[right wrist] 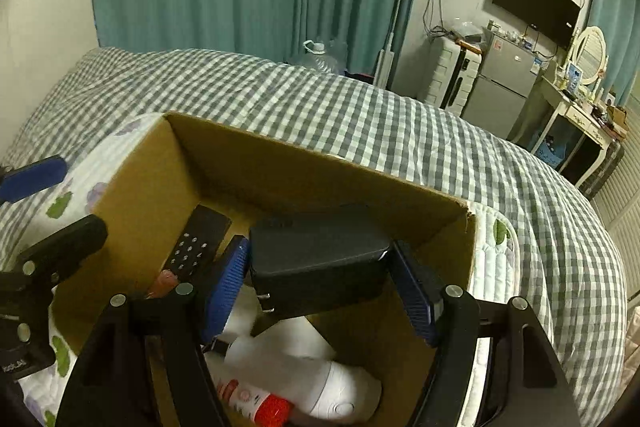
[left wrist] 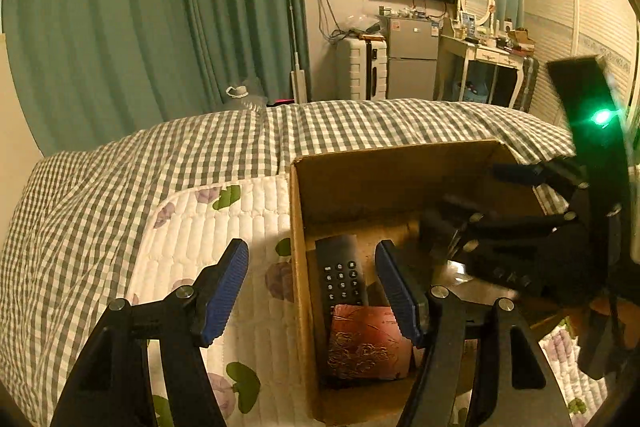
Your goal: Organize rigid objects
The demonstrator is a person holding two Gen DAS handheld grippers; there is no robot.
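Right gripper (right wrist: 320, 291): jaws clamped on a black power adapter (right wrist: 320, 259), blue pads pressed to its two short sides; held above the open cardboard box (right wrist: 132, 187).
Adapter, handling: rigid moulded casing, probably dense for its bulk; smooth flanks could slip, so the ribbed pads on flat parallel faces look the right hold. Metal prongs (right wrist: 265, 301) jut from the near lower face; keep them clear of the pads.
Left gripper (left wrist: 312, 287): jaws spread wide, holding nothing, straddling the box's left wall (left wrist: 298, 227).
Box contents: black remote control (left wrist: 340, 273) flat along the left wall; reddish embossed packet (left wrist: 370, 343) overlapping its near end; white plastic appliance (right wrist: 320, 383) and red-capped tube (right wrist: 260, 403) lying on the floor below the adapter.
Support: box on a floral quilted mat (left wrist: 224, 227), over a checked bedspread (left wrist: 360, 125).
Judgement: adapter nearly stowed; white appliance beneath may be scuffed by the prongs if dropped.
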